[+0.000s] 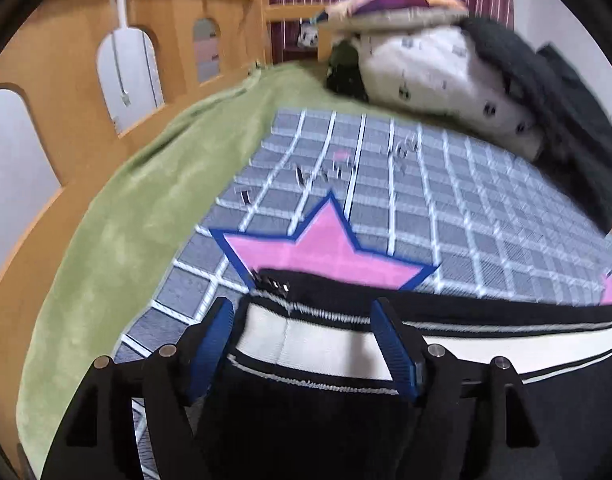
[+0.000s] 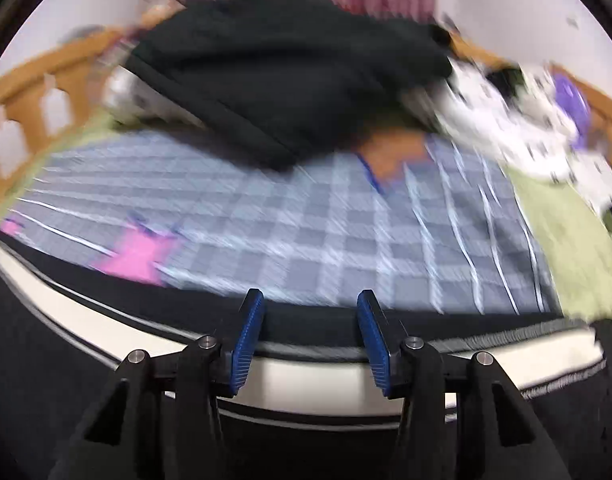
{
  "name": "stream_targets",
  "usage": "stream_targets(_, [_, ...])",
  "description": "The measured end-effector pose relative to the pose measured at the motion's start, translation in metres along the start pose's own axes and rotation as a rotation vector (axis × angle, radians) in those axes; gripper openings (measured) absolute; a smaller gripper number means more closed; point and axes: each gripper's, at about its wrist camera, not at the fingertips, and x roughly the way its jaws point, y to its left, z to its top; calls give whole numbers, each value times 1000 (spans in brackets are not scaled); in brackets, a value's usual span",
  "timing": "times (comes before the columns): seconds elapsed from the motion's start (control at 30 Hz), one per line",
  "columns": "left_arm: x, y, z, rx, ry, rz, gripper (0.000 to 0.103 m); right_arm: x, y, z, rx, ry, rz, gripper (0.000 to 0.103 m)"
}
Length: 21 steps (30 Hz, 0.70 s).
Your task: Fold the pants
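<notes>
Black pants (image 1: 330,412) with a white side stripe edged in thin white lines lie across the near edge of a grey checked blanket. My left gripper (image 1: 303,312) is open, its blue pads on either side of the striped edge of the pants. In the right wrist view the same pants (image 2: 306,384) run across the bottom, and my right gripper (image 2: 310,304) is open over the black edge and white stripe. I cannot tell whether either gripper touches the cloth. The right wrist view is blurred by motion.
The grey checked blanket (image 1: 426,200) bears a pink star (image 1: 322,248) and lies on a green bed cover (image 1: 117,236). A wooden bed rail (image 1: 57,60) with arched cut-outs stands at the left. Piled clothes and bedding (image 1: 486,80), with a dark garment (image 2: 281,64), lie at the far end.
</notes>
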Motion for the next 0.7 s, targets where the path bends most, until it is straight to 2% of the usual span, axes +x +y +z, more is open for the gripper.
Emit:
stream_targets(0.03, [13, -1, -2, -8, 42, 3, 69, 21, -10, -8, 24, 70, 4, 46])
stream_targets(0.07, [21, 0, -4, -15, 59, 4, 70, 25, -15, -10, 41, 62, 30, 45])
stream_targets(0.13, [26, 5, -5, -47, 55, -17, 72, 21, -20, -4, 62, 38, 34, 35])
stream_targets(0.2, [23, 8, -3, -80, 59, -32, 71, 24, -18, 0, 74, 29, 5, 35])
stream_targets(0.3, [15, 8, -5, -77, 78, -29, 71, 24, -11, 5, 71, 32, -27, 35])
stream_targets(0.37, [-2, 7, -12, -53, 72, -38, 71, 11, -8, 7, 95, 17, -47, 35])
stream_targets(0.4, [-13, 8, -16, -38, 60, -41, 71, 2, -13, 6, 116, -2, -44, 38])
stream_targets(0.43, [-21, 9, -22, -24, 51, -45, 71, -14, -14, 3, 154, -39, -32, 47])
stream_targets(0.5, [-35, 11, -30, -8, 51, -69, 71, -29, -20, -1, 179, -56, -35, 53])
stream_targets(0.6, [-63, 17, -49, -11, 58, -125, 71, -58, -16, -9, 166, -53, -63, 53])
stream_targets(0.7, [-89, 25, -66, -29, 48, -161, 71, -91, -8, -16, 146, -37, -42, 53])
